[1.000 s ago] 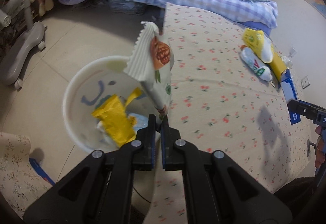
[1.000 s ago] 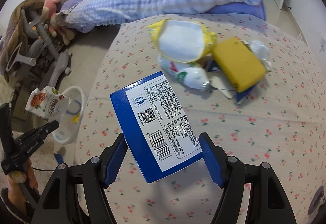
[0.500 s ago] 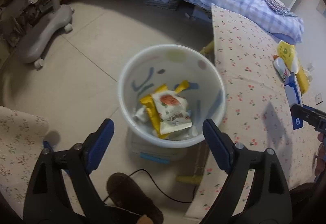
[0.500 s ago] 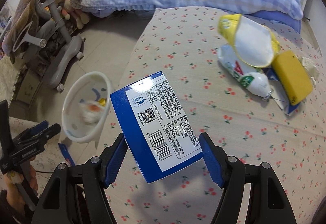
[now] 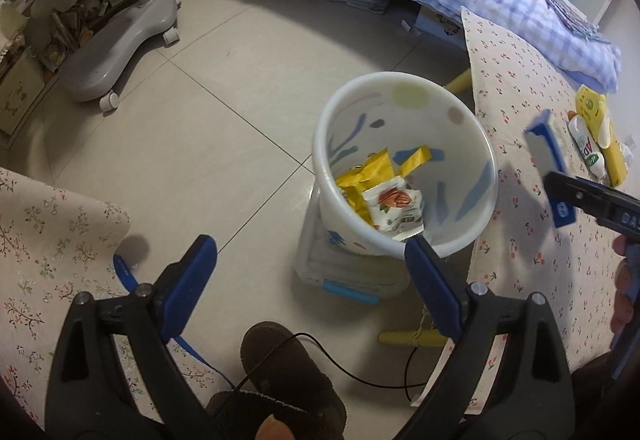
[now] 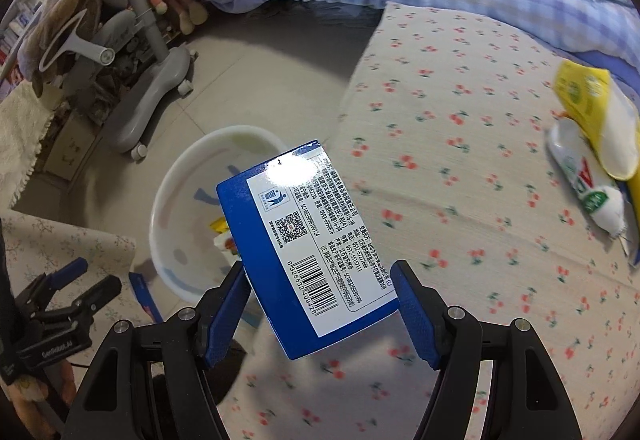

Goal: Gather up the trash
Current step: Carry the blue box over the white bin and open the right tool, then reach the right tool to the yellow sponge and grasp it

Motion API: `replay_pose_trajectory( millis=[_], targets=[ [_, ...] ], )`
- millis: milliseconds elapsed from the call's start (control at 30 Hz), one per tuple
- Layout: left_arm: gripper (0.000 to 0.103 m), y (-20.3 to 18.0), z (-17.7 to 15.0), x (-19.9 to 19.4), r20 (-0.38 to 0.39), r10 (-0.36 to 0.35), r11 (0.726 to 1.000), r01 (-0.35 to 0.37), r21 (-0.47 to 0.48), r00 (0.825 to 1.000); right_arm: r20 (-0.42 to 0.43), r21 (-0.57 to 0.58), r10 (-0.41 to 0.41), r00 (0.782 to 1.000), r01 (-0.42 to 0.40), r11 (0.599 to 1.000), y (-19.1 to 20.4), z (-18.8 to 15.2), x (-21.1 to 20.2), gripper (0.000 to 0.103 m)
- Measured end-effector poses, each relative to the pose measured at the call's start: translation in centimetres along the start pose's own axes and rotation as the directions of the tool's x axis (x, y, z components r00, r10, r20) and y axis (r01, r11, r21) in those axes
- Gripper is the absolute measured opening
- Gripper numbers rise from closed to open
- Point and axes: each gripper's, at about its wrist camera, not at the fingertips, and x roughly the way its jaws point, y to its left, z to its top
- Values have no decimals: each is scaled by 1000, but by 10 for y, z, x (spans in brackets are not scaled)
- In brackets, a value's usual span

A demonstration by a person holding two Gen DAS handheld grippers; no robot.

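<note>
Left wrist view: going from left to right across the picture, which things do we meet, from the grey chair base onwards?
Grey chair base → white bin with wrappers inside → blue box in the right gripper → white tube → yellow packet.

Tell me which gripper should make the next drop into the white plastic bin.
Right. The right gripper already holds the blue cardboard box near the white plastic bin; the left gripper is opening, empty.

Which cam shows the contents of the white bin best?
Left wrist. It looks straight down into the white bin, so the yellow wrappers and the white snack packet lie in plain sight. In the right wrist view the blue box held by the right gripper covers most of the inside.
</note>
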Motion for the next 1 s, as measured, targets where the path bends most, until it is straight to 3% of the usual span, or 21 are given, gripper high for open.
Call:
replay_pose_trajectory(
  millis=[400,533,1000],
  targets=[
    [96,9,-3,-2,9,20,1000,-20,23,1000,20,-11,90,996,-90,996,37,11,34,74],
    [96,11,-3,-2,6,17,1000,-18,17,1000,34,-10,115,993,-114,993,39,13,32,81],
    [96,-9,3,-6,5,-23,1000,23,16,1000,64,-17,26,998,-25,1000,10,4,-2,82]
  ],
)
